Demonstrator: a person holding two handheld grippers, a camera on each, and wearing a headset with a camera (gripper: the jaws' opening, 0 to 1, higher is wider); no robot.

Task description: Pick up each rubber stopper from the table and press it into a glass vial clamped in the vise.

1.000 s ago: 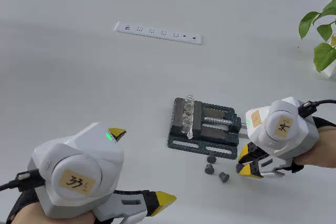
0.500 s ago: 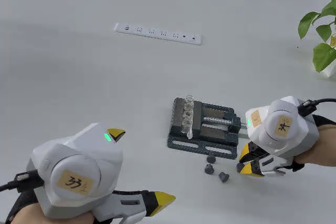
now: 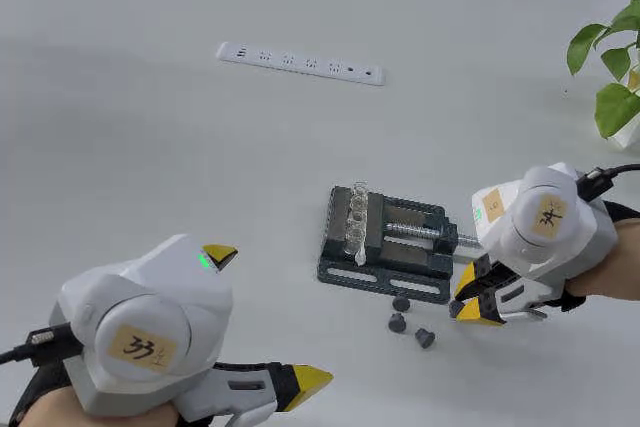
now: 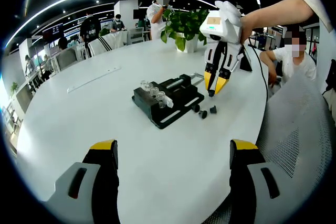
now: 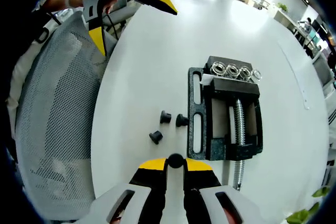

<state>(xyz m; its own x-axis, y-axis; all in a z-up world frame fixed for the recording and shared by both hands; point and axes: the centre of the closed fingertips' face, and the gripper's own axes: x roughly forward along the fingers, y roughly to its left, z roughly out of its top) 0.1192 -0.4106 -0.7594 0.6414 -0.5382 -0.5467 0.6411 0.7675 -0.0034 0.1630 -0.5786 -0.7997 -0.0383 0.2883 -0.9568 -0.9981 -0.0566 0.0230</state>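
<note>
Right claw [image 5: 175, 164] is pinched on one dark rubber stopper [image 5: 175, 159]. The right gripper view shows it clearly, round top wedged between the yellow tips. In head view the same claw [image 3: 462, 299] sits at 4 o'clock of the vise [image 3: 390, 247], tips close together, and the held stopper is too small and dark to make out there.

Left claw [image 4: 173, 145] is spread wide with nothing between the tips. In head view it sits at the 7 o'clock corner of the frame [image 3: 265, 317], and its body is cut off by the bottom edge.

Three loose stoppers [image 3: 397, 323] lie on the white desk [image 3: 150, 147] at 5 o'clock of the vise, close together and not touching it. They are between the vise base and the right claw.

Four glass vials [image 5: 233, 71] stand in a row clamped at the far jaw of the vise. Their mouths read as clear open rings from above. In head view the glass [image 3: 356, 219] blurs together and the count is hard to get.

A power strip [image 3: 300, 62] lies at 11 o'clock of the vise, well apart from it. A plant [image 3: 610, 57] is cut off by the right edge. A mesh chair [image 5: 47, 129] shows beside the desk in the right gripper view.
</note>
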